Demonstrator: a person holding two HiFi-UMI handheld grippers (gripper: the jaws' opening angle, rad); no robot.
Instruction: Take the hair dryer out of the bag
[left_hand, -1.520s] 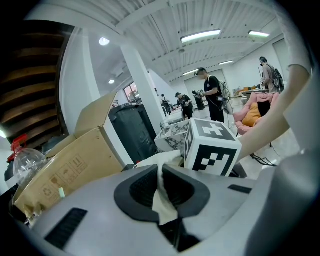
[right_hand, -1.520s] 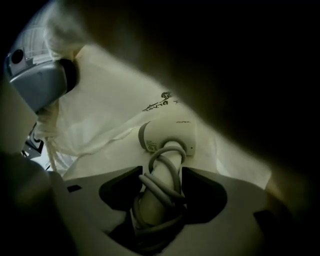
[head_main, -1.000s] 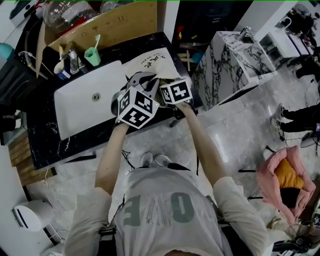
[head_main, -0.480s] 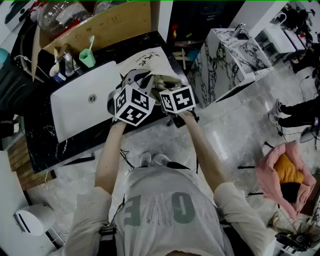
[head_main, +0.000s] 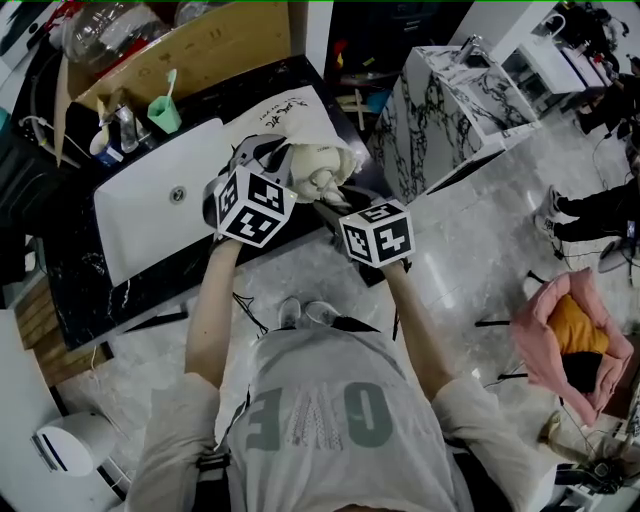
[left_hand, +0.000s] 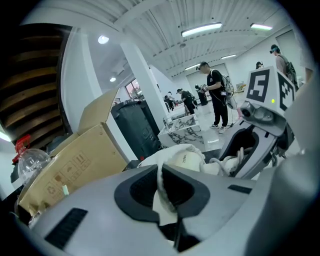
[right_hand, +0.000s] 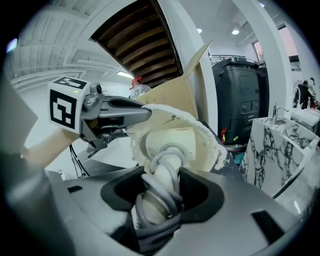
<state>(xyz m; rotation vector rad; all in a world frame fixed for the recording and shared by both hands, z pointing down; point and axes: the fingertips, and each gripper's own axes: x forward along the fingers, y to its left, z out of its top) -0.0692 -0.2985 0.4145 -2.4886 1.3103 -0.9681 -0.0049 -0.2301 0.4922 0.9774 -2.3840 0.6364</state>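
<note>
Left gripper (left_hand: 167, 192): fingers closed tight on a fold of the white bag (left_hand: 172, 150) rim. Right gripper (right_hand: 160, 200): fingers set wide, clamped on the cord-wrapped handle of the hair dryer (right_hand: 170, 142).

Dryer head lies just beyond the right fingers, ringed by the bag mouth. Judged partly out; head not yet clear.

Black script on bag and small print on dryer: unreadable. Cardboard box (left_hand: 65, 175): handling symbols only.
</note>
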